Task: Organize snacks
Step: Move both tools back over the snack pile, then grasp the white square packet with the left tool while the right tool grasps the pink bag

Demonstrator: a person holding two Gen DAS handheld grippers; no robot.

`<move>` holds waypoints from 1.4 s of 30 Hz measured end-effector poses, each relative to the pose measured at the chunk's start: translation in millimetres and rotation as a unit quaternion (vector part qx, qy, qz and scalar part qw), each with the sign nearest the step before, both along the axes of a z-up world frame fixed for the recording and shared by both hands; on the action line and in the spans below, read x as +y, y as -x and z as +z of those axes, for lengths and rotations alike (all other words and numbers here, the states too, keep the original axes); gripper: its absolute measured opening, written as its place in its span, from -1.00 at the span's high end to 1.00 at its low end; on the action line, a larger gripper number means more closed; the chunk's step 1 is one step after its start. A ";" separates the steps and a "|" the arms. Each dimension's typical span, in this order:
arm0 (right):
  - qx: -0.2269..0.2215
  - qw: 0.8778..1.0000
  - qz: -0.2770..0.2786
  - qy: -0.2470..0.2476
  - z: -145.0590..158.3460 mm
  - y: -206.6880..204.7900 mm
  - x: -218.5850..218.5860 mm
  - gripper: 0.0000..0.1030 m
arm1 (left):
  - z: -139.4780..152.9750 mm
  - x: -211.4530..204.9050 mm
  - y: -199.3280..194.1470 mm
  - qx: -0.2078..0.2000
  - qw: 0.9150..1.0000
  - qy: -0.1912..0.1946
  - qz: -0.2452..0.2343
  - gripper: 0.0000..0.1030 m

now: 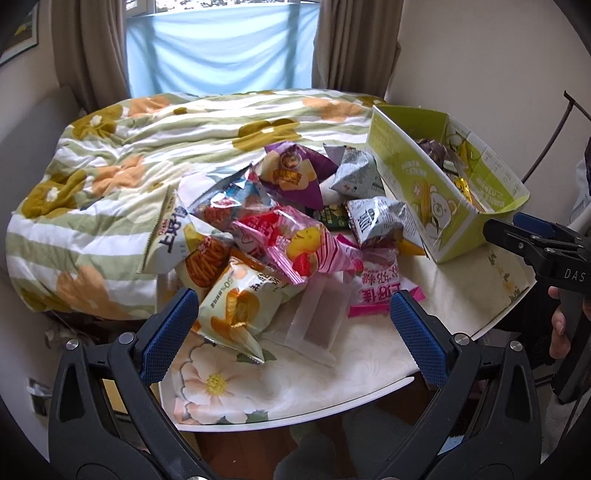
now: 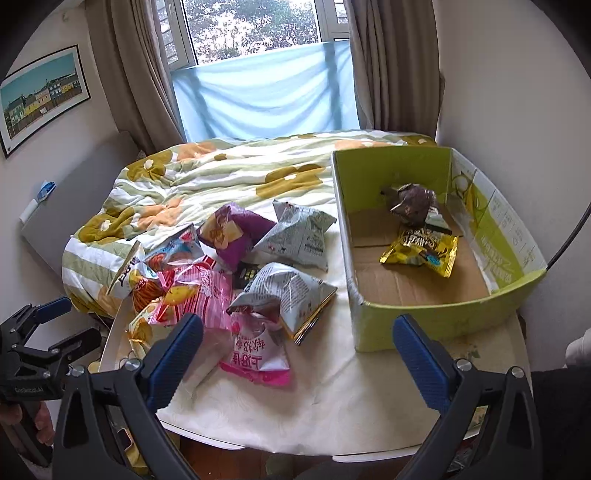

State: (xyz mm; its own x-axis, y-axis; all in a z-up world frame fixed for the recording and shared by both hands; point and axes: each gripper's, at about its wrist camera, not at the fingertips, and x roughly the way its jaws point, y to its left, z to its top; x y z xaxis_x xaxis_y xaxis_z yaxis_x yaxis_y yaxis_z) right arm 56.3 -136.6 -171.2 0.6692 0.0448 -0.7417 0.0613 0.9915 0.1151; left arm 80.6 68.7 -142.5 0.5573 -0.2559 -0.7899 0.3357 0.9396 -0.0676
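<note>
a small bedroom in soft daylight. window at the back showing leafy trees, lower half covered by pale blue cloth, flanked by brown curtains. cream walls, with a framed picture of coloured houses on the left one. bed under a striped floral quilt. in front, white surface with flower print. wooden floor below.

A small dark green snack packet at the pile's two o'clock lies mostly buried under grey foil bags; its print is unreadable.
</note>
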 end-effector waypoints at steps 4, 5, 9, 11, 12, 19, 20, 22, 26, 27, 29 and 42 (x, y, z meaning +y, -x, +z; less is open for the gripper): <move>0.017 1.000 0.007 -0.007 -33.5 -8.3 6.4 -0.98 | -29.7 -18.7 -0.7 0.000 0.999 -0.011 -0.032 -0.99; 0.020 1.000 0.008 -0.006 -41.1 -10.7 7.7 -0.98 | -36.9 -24.1 -0.4 -0.001 0.999 -0.016 -0.042 -0.99; 0.032 0.999 0.013 -0.009 -68.1 -18.3 12.5 -0.98 | -67.3 -45.9 -0.1 -0.005 0.996 -0.046 -0.076 -0.89; 0.040 0.999 0.014 -0.012 -80.0 -21.5 14.2 -0.98 | -82.8 -53.5 -2.5 0.000 0.994 -0.064 -0.086 -0.82; 0.042 0.999 0.015 -0.013 -85.4 -22.9 14.9 -0.98 | -90.0 -55.6 -4.6 0.005 0.994 -0.067 -0.089 -0.76; 0.050 0.998 0.028 -0.027 -107.9 -33.3 18.1 -0.98 | -124.1 -62.7 -23.1 0.046 0.993 -0.068 -0.087 -0.72; 0.050 0.998 0.032 -0.029 -109.4 -34.8 18.9 -0.98 | -126.9 -63.1 -25.8 0.052 0.993 -0.068 -0.084 -0.72; 0.052 0.998 0.037 -0.031 -112.7 -39.7 20.0 -0.98 | -131.7 -63.7 -29.6 0.057 0.992 -0.072 -0.081 -0.72; 0.059 0.996 0.044 -0.044 -121.5 -48.0 21.5 -0.98 | -139.7 -70.6 -36.4 0.068 0.990 -0.088 -0.082 -0.72; 0.061 0.996 0.046 -0.046 -123.7 -49.3 23.2 -0.98 | -140.8 -71.8 -37.2 0.069 0.990 -0.092 -0.082 -0.72; 0.064 0.995 0.047 -0.051 -127.6 -52.3 25.1 -0.98 | -143.4 -75.0 -39.2 0.072 0.989 -0.098 -0.083 -0.72; 0.073 0.994 0.046 -0.065 -139.1 -71.8 25.3 -0.97 | -148.0 -71.2 -36.3 0.087 0.989 -0.086 -0.080 -0.30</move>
State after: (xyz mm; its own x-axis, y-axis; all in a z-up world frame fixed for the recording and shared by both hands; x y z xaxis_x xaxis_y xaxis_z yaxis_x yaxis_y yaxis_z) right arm 128.1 -111.3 -310.3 0.5433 0.2039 -0.8144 -0.0044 0.9707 0.2401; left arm 116.9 -2.6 -290.5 0.3735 -0.1826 -0.9095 0.4776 0.8784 0.0198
